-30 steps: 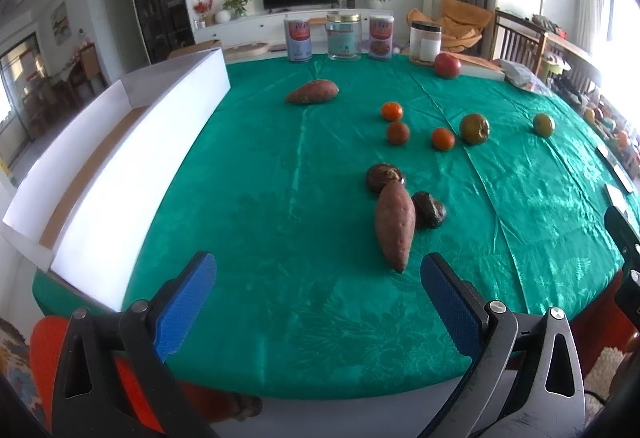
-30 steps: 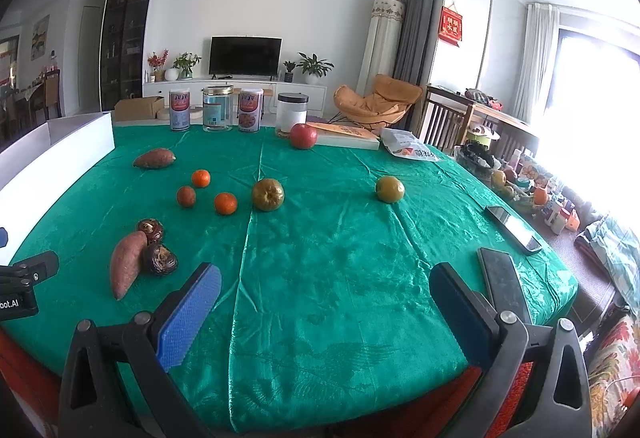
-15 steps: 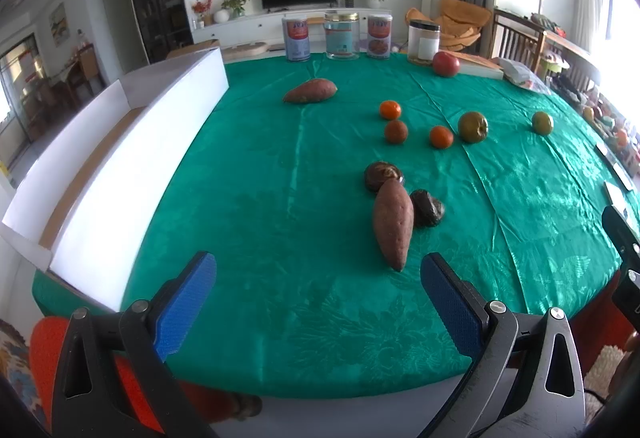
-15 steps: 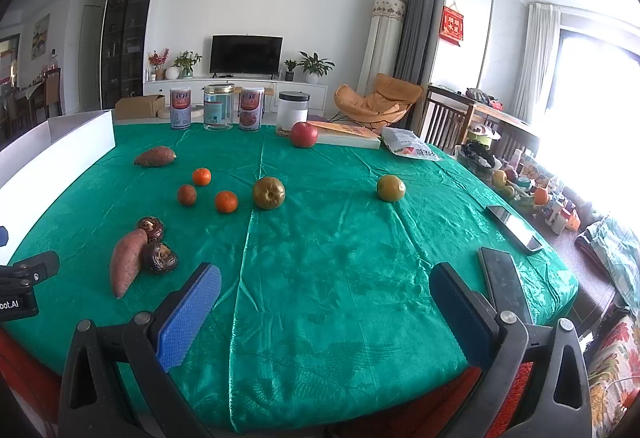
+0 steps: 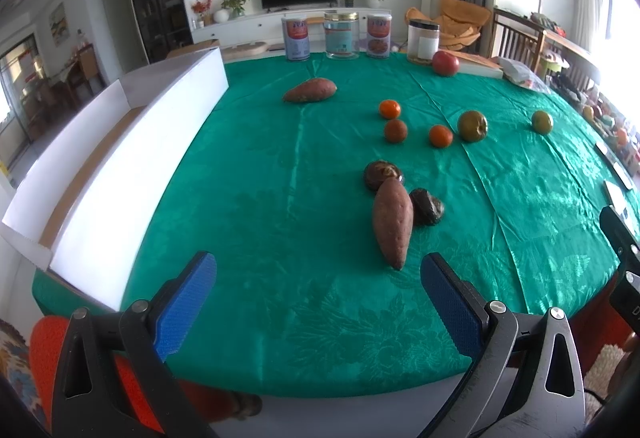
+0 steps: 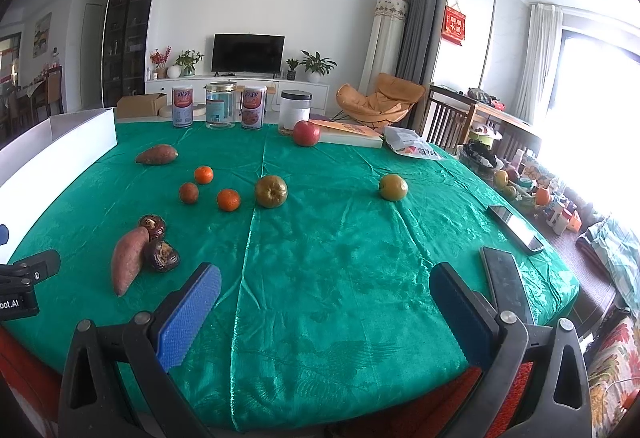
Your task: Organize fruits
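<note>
The left gripper [image 5: 318, 284] was wide open and held nothing. It hung over the near edge of the green table [image 5: 256, 198], and I think it was lined up for the near sweet potato [image 5: 393, 223] just ahead. The right gripper [image 6: 325, 296] was wide open too, and empty, with bare cloth in front of it.

All the fruit lay loose on the cloth. Two dark brown fruits [image 5: 426, 206] touched the near sweet potato, one at its far tip and one at its side — they could get bumped in a grab. Farther back sat three small oranges [image 5: 440, 135], two greenish round fruits [image 6: 271, 191], a red apple [image 6: 306, 133] and another sweet potato [image 5: 310, 90].

A long white box [image 5: 120, 166] stood open along the left edge, empty as far as I could see — maybe the fruit belonged there. Tins and jars [image 6: 219, 111] stood at the far side. Two phones [image 6: 506, 284] lay near the right gripper, well apart from the fruit.
</note>
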Motion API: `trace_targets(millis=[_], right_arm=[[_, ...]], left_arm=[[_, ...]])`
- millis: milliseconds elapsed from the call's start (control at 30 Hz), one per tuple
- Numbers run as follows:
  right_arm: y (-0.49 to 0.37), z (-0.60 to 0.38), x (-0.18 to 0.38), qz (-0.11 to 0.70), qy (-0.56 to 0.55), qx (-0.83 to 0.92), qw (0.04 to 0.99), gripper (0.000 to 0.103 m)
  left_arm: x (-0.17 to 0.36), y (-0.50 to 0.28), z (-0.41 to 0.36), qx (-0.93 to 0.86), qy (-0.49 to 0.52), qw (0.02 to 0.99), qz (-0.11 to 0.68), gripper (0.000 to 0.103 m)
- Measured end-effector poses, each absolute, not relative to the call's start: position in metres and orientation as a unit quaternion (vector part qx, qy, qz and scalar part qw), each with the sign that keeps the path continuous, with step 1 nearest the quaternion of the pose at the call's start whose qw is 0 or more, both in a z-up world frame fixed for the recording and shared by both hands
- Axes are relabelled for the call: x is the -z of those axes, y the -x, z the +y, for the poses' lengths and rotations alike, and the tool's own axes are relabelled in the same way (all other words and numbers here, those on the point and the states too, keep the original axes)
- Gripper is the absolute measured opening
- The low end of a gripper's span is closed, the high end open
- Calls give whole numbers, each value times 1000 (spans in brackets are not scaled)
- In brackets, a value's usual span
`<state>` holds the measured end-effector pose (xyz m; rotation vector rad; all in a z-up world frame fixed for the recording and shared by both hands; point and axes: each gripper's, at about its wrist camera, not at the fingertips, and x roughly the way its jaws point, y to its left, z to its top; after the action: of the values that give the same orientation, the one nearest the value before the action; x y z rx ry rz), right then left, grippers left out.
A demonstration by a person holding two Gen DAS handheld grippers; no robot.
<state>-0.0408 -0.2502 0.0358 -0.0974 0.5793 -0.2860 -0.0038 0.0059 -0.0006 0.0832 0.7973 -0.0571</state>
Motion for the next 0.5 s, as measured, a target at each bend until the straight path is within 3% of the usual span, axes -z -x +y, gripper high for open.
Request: trace_targets(millis=[500], right_arm=[[39, -248, -33, 287, 49, 136, 947, 103]], left_arm=[[6, 5, 3, 29, -42, 919, 392, 102]])
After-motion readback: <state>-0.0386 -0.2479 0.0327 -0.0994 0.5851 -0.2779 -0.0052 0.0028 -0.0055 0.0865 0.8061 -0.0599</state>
